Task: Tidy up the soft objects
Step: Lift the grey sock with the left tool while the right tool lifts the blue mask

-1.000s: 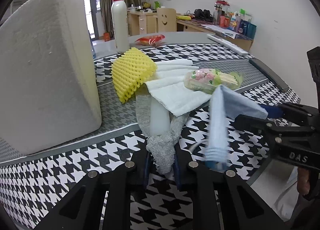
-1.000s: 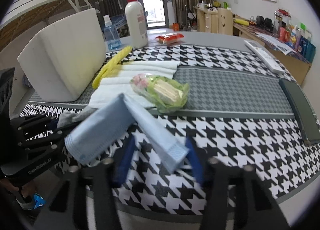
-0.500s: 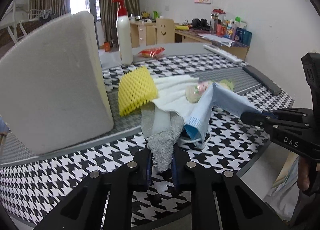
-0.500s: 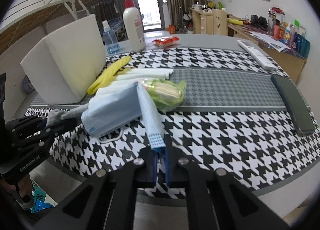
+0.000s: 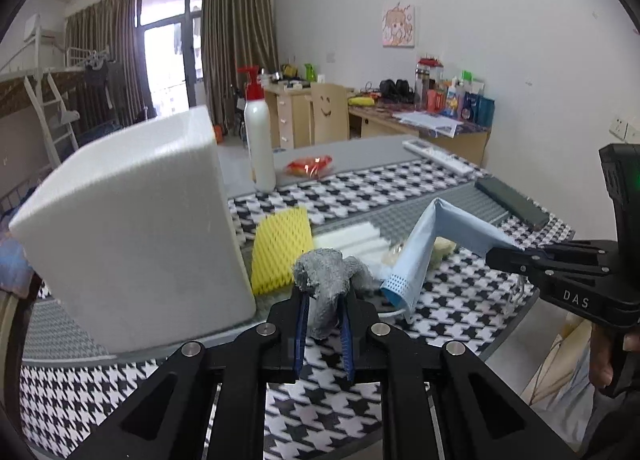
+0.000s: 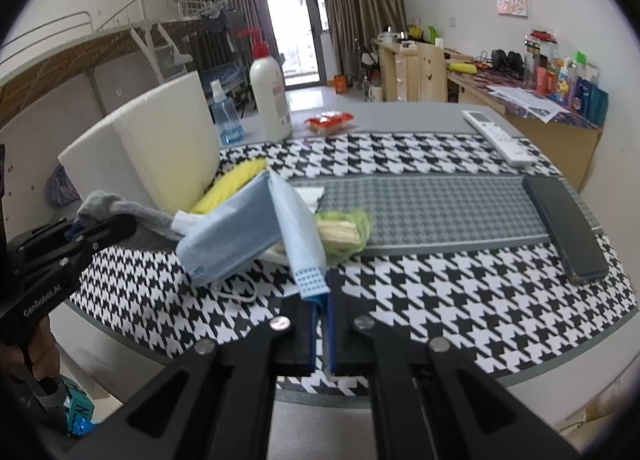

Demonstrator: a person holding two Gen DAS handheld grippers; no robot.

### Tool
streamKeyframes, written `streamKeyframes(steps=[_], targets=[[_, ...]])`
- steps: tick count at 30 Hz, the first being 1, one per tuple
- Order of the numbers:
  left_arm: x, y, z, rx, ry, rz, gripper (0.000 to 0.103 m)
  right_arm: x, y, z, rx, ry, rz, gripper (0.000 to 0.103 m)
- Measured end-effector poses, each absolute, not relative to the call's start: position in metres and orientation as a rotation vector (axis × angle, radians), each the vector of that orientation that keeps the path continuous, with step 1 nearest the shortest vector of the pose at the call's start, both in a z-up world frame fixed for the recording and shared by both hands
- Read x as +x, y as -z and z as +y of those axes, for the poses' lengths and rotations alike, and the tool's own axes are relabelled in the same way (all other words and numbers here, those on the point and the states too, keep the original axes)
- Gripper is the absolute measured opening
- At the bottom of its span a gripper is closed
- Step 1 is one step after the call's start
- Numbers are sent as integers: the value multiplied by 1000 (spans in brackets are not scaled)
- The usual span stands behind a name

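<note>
Clearly, a grey sock is pinched between the nearly closed fingers of the left gripper. A blue face mask is clamped at one end by the right gripper, lifted off the houndstooth tablecloth.

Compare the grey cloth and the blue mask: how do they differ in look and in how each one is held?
The grey cloth is thick, fuzzy and bunched into a lump; the blue mask is thin, smooth, pleated and folded over, with a white ear loop hanging.
The cloth is pinched by the left gripper, the mask by the right gripper at one end.
Both are soft, lifted off the table, each in shut jaws.
</note>
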State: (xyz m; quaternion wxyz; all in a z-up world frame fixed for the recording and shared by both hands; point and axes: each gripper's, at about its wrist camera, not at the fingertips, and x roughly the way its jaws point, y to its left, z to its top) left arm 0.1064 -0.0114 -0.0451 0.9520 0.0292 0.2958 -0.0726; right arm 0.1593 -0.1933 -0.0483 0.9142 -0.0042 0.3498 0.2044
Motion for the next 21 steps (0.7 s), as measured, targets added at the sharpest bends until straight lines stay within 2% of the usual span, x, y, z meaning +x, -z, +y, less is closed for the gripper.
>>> streamKeyframes(steps=[21], targets=[[107, 1, -10, 54, 137, 454, 13, 150, 13, -212, 23, -390, 606, 5]])
